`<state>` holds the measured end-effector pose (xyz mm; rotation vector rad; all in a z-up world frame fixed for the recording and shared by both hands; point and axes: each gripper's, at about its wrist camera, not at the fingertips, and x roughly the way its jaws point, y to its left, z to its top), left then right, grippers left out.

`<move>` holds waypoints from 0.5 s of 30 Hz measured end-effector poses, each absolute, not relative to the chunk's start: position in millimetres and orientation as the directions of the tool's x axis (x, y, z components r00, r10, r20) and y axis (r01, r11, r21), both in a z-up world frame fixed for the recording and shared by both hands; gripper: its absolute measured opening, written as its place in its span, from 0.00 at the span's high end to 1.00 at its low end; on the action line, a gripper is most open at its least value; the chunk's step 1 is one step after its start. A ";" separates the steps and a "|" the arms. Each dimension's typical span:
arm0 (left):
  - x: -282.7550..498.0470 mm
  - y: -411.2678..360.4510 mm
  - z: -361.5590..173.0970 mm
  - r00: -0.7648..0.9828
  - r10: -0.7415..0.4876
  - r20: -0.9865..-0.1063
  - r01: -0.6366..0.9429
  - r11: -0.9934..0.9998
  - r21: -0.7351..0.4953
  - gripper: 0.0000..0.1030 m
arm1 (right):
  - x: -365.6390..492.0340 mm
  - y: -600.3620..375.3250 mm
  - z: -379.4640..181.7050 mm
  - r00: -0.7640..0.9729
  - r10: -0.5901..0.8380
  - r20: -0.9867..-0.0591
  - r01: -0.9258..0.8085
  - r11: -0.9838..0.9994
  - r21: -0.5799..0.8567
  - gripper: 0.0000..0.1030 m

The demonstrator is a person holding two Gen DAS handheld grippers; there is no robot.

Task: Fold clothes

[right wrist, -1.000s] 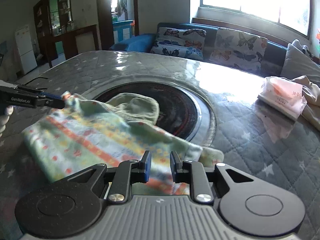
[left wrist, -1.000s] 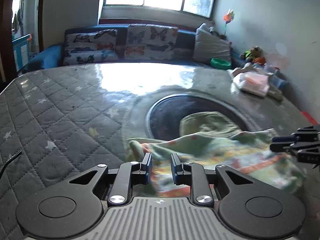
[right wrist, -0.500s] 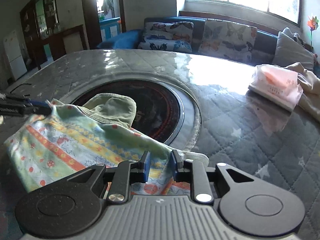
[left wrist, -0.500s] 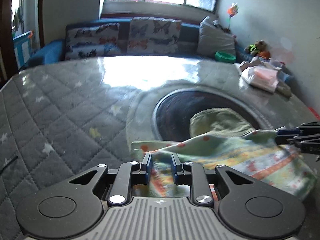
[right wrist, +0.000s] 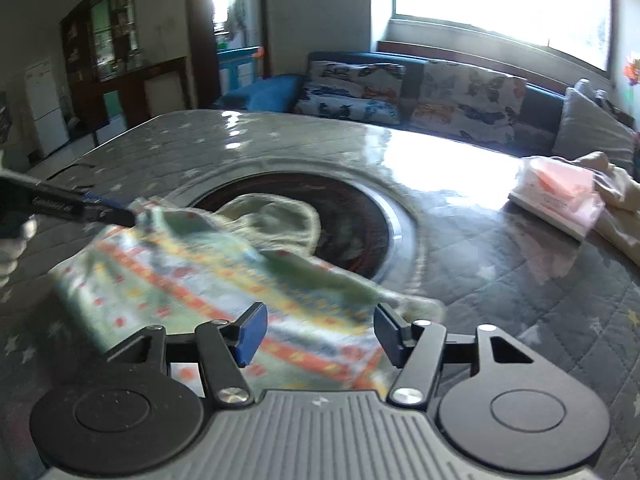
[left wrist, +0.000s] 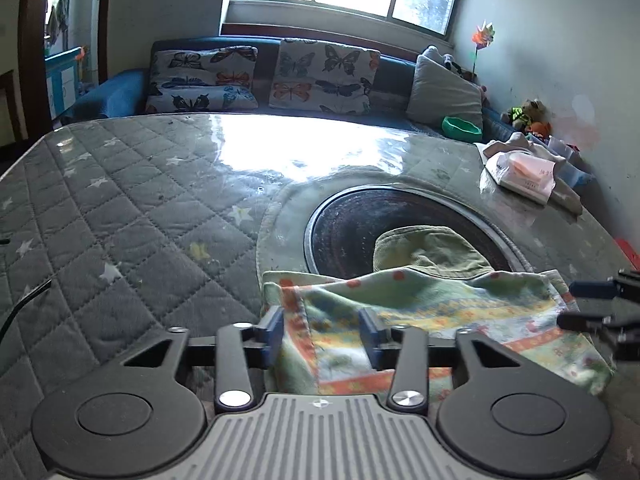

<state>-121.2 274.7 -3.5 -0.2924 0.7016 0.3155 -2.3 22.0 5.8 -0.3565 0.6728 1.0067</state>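
Note:
A small garment [left wrist: 440, 312] in pale green with orange and yellow patterned bands lies folded on the quilted grey table [left wrist: 140, 208]. Its olive-green part rests on the dark round plate [left wrist: 348, 224]. My left gripper [left wrist: 322, 334] is at the garment's left edge. Its jaws are opening, with cloth lying between the pads and not pressed. At the garment's right end my right gripper [right wrist: 320, 334] has its jaws opening wide over the cloth [right wrist: 208, 280], and nothing is pinched. Each gripper shows in the other's view: the right gripper [left wrist: 570, 305] and the left gripper [right wrist: 116, 210].
A pink-and-white packet [left wrist: 524, 174] and beige cloth [right wrist: 616, 216] lie at the table's far right. A green bowl [left wrist: 462, 128] and butterfly cushions [left wrist: 324, 76] sit on the sofa behind. A black cable [left wrist: 24, 308] crosses the table's left edge.
Both grippers were shut on the garment's near edge; now both jaws have spread and let it go. The cloth has settled flat on the table.

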 end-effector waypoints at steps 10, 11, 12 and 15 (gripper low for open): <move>-136.0 262.5 -3.7 0.687 0.202 -0.698 -0.422 0.893 -0.157 0.37 | -57.5 39.4 9.5 0.311 0.695 -0.649 -0.925 0.378 -0.038 0.06; -137.7 261.6 -3.3 0.686 0.205 -0.698 -0.423 0.893 -0.154 0.34 | -61.2 40.9 10.0 0.309 0.698 -0.646 -0.928 0.369 -0.044 0.04; -139.6 260.8 -2.6 0.686 0.209 -0.697 -0.426 0.892 -0.151 0.32 | -64.9 42.5 10.4 0.306 0.702 -0.643 -0.932 0.360 -0.051 0.02; -145.9 260.3 0.5 0.692 0.216 -0.689 -0.429 0.890 -0.152 0.24 | -76.5 46.8 11.0 0.326 0.707 -0.628 -0.932 0.352 -0.087 0.00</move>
